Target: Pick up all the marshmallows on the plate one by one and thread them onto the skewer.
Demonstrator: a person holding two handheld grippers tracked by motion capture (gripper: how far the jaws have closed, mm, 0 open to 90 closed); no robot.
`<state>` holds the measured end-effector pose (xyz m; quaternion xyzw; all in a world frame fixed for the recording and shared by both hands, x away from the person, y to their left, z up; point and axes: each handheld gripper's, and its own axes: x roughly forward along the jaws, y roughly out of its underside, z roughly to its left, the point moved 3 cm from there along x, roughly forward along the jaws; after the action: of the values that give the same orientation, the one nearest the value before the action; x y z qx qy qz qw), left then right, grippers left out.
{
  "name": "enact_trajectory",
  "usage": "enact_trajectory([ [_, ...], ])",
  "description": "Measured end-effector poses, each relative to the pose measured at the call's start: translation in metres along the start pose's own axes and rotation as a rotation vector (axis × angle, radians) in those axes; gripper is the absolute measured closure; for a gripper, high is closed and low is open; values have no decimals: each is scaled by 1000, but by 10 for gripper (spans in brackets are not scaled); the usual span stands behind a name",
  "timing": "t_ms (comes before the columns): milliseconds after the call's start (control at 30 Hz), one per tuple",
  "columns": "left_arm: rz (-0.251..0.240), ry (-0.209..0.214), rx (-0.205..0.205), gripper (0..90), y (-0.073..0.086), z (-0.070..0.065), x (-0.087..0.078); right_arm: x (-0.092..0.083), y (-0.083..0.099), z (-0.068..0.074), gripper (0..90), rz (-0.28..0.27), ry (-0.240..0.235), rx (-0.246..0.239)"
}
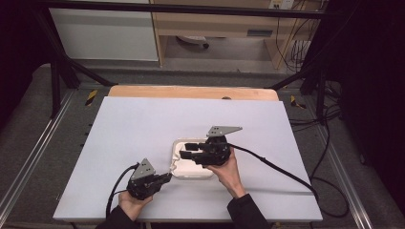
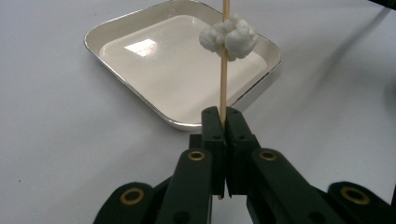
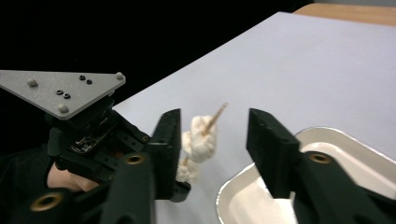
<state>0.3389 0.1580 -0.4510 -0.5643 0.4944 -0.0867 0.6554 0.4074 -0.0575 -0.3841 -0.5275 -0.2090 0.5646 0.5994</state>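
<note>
My left gripper (image 2: 223, 116) is shut on the lower end of a thin wooden skewer (image 2: 223, 84), which stands upright. A lumpy white piece (image 2: 231, 37) is threaded on the skewer higher up, in front of a shallow white metal tray (image 2: 126, 84). In the high view the left gripper (image 1: 168, 176) sits at the tray's (image 1: 193, 175) near left corner. My right gripper (image 1: 185, 150) reaches over the tray from the right. Its jaws stand open (image 3: 217, 140) on either side of the white piece (image 3: 201, 140) and the skewer tip (image 3: 218, 112), and the pads do not press on it.
The tray rests on a white board (image 1: 143, 124) covering a wooden table (image 1: 191, 91). The right gripper's black cable (image 1: 277, 167) trails over the board to the right. Black frame posts (image 1: 57, 81) and floor cables (image 1: 329, 119) surround the table.
</note>
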Motion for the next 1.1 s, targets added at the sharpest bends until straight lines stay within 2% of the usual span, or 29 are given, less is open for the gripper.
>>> enact_trajectory([
  [233,-10,4,-7,883,-1,1,-1,-21,12,-15,230,20,115,-35],
  [333,-13,8,-14,883,-2,1,-2,-30,22,-23,155,40,170,-64],
  [400,-12,13,-19,882,-3,2,-2,-36,29,-29,105,52,188,-59],
  [633,-15,23,-27,881,-8,3,-5,-60,54,-48,28,100,246,-34],
  [800,-3,26,-27,880,-14,5,-5,-78,70,-59,13,145,257,-23],
  [900,1,28,-26,881,-16,5,-4,-89,79,-63,8,138,250,-26],
  [1000,16,30,-19,880,-21,5,-2,-100,87,-67,6,135,270,-33],
  [1100,25,34,-12,880,-25,5,1,-111,96,-73,6,129,297,-20],
])
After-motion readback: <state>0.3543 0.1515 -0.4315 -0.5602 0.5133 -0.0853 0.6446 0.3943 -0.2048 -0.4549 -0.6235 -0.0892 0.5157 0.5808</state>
